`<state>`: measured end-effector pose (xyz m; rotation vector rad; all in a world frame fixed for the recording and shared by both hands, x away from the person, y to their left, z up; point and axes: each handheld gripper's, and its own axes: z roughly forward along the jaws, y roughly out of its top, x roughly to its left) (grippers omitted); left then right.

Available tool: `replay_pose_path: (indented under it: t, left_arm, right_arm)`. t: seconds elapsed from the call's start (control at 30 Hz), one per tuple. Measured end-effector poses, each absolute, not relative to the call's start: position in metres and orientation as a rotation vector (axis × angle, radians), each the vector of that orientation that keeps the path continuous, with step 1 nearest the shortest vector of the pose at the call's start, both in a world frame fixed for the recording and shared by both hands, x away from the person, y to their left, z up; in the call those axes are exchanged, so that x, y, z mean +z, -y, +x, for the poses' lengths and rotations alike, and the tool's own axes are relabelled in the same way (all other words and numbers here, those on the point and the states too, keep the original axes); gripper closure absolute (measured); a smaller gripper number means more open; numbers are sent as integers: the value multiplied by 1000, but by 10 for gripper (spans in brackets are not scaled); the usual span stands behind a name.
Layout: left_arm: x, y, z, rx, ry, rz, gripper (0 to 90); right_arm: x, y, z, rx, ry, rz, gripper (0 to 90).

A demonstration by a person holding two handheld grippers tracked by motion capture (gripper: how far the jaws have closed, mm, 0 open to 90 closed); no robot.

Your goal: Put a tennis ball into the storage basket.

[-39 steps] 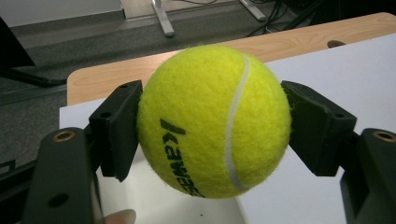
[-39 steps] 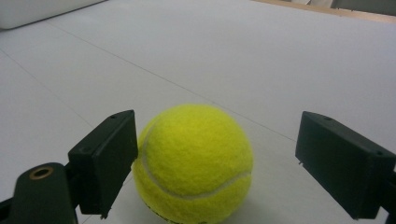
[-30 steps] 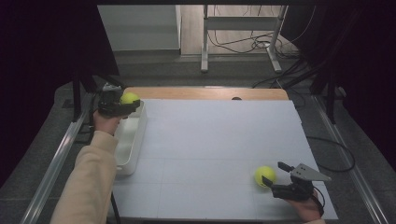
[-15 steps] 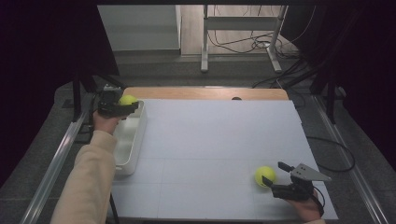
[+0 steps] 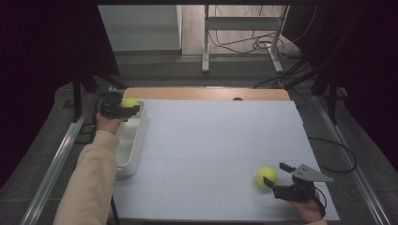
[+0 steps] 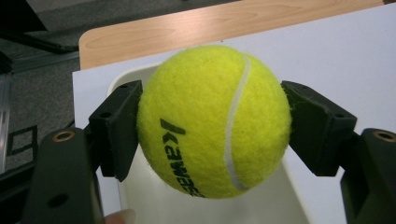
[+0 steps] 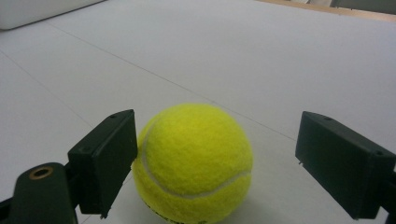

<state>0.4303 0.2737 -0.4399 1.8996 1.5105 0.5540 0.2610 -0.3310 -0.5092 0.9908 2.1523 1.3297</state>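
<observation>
high view | left gripper (image 5: 126,108) pinching tennis ball (image 6: 214,122) over white bin (image 5: 135,138); right gripper (image 7: 229,163) jaws spread around second ball (image 7: 194,161) | light, fuzzy, springy; grip across the middle

White sheet (image 5: 216,140) covered most of bench (image 5: 206,93); bare wood strip showed along far edge. Small dark spot (image 5: 238,99) sat on wood near far edge. Beyond bench, grey floor (image 5: 155,70) held metal stand (image 5: 244,35) and tangled cables (image 5: 244,44). Metal rails (image 5: 61,154) ran along both sides. Cable (image 5: 338,150) looped on floor at right.
</observation>
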Motion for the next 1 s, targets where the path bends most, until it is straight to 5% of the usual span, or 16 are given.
replay_pose_path:
  t: [0.8, 1.0]
  left_arm:
    - [-446, -272, 433, 535, -1522, 1943, 252]
    - [-434, -273, 425, 586, -1459, 1835, 168]
  right_arm:
    - [-509, 331, 261, 1327, -2151, 990, 136]
    - [-509, 331, 261, 1329, -2150, 993, 136]
